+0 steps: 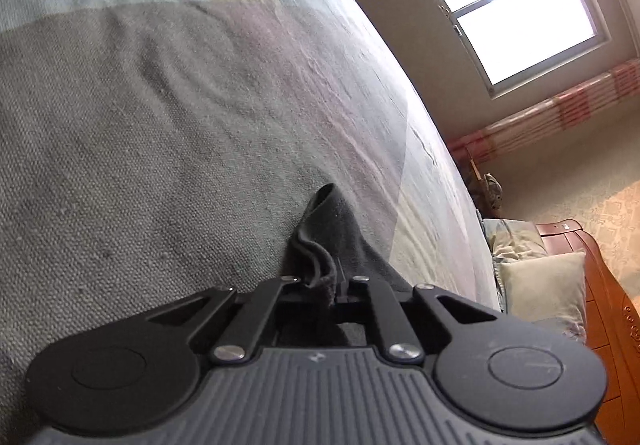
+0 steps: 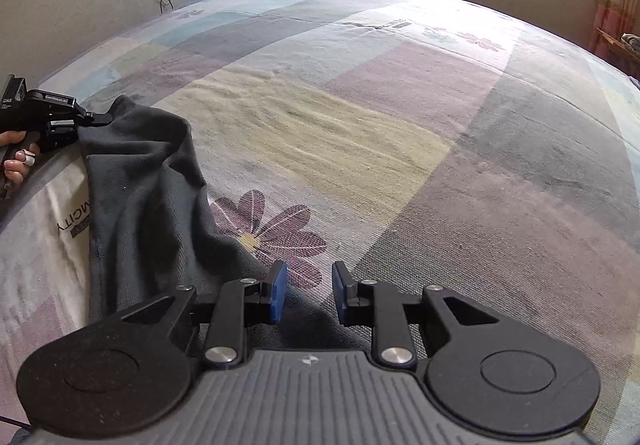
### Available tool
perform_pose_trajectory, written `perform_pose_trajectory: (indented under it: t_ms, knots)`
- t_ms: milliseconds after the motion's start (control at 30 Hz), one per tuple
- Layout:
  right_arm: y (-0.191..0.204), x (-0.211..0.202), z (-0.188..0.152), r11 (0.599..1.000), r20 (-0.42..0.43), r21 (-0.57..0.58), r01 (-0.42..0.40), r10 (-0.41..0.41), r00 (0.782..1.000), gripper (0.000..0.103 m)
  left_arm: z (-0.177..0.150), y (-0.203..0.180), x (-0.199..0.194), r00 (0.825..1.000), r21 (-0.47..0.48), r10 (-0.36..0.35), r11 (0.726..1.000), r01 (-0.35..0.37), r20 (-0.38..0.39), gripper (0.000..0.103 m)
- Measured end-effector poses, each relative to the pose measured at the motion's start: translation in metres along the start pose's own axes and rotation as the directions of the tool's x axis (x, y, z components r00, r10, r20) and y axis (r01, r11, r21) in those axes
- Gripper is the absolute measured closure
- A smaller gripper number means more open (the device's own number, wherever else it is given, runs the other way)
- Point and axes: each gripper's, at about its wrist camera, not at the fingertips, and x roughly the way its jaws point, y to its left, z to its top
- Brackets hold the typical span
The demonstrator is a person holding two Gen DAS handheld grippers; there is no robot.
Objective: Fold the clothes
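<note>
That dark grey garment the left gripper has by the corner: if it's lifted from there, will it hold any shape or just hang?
The dark grey garment will probably just hang: it already lies in soft folds. The left gripper pinches only a bunched corner, so the rest likely trails across the bedspread. Its knit looks matte, so slipping seems unlikely.

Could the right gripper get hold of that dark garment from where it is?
Probably yes. The right gripper is open with nothing between its blue pads, and the dark garment lies on the bedspread just ahead and beside it, unobstructed. The left gripper is shut on the garment's far corner.
</note>
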Motion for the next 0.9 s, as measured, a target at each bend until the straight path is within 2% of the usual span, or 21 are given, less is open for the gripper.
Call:
perform_pose_trajectory:
  t_ms: [167, 267, 333, 400, 433, 533, 600, 633, 733, 833, 900]
  knots:
    - [-0.007, 0.008, 0.005, 0.995, -0.052, -0.032, -0.099, 0.098, 0.994, 0.071, -0.002, 0.002, 0.001, 1.0, 0.005, -0.005, 1.0, 0.005, 0.004, 0.094]
    - [-0.01, 0.02, -0.001, 0.993, -0.108, -0.059, -0.106, 0.099, 0.989, 0.07, -0.002, -0.009, 0.01, 1.0, 0.015, -0.005, 1.0, 0.004, 0.006, 0.094]
    - [-0.009, 0.018, -0.006, 0.992, -0.088, -0.041, -0.12, 0.116, 0.989, 0.07, -0.001, -0.01, 0.011, 1.0, 0.024, -0.007, 1.0, 0.007, 0.006, 0.093]
    - [0.003, 0.016, -0.011, 0.987, -0.103, -0.091, -0.13, 0.121, 0.987, 0.072, -0.002, -0.011, 0.011, 1.0, 0.03, -0.005, 1.0, 0.005, 0.007, 0.093]
    - [0.013, 0.015, -0.014, 0.982, -0.114, -0.147, -0.115, 0.099, 0.989, 0.075, -0.002, -0.012, 0.012, 1.0, 0.034, -0.003, 0.999, 0.003, 0.007, 0.093]
    - [0.031, 0.012, -0.013, 0.968, -0.103, -0.248, -0.047, 0.022, 0.994, 0.099, -0.002, -0.014, 0.012, 1.0, 0.034, 0.004, 0.999, -0.004, 0.006, 0.094]
    - [0.029, 0.007, -0.008, 0.967, -0.073, -0.254, -0.012, -0.007, 0.997, 0.099, 0.002, -0.018, 0.01, 1.0, 0.023, 0.015, 1.0, -0.015, -0.005, 0.094]
    - [0.026, 0.003, -0.004, 0.97, -0.055, -0.242, 0.002, -0.016, 0.998, 0.1, 0.005, -0.021, 0.009, 1.0, 0.022, 0.024, 0.999, -0.024, -0.014, 0.098]
    - [0.006, -0.01, 0.009, 0.987, 0.011, -0.154, 0.051, -0.05, 0.999, 0.099, 0.02, -0.041, 0.001, 0.999, 0.11, 0.047, 0.993, -0.048, 0.017, 0.098]
    - [-0.011, -0.011, 0.016, 0.993, 0.016, -0.063, 0.096, -0.095, 0.995, 0.099, 0.033, -0.048, 0.005, 0.996, 0.123, 0.093, 0.988, -0.094, 0.007, 0.098]
    - [-0.009, -0.01, 0.018, 0.99, 0.012, -0.057, 0.131, -0.131, 0.991, 0.095, 0.038, -0.049, 0.012, 0.99, 0.141, 0.141, 0.98, -0.14, -0.002, 0.098]
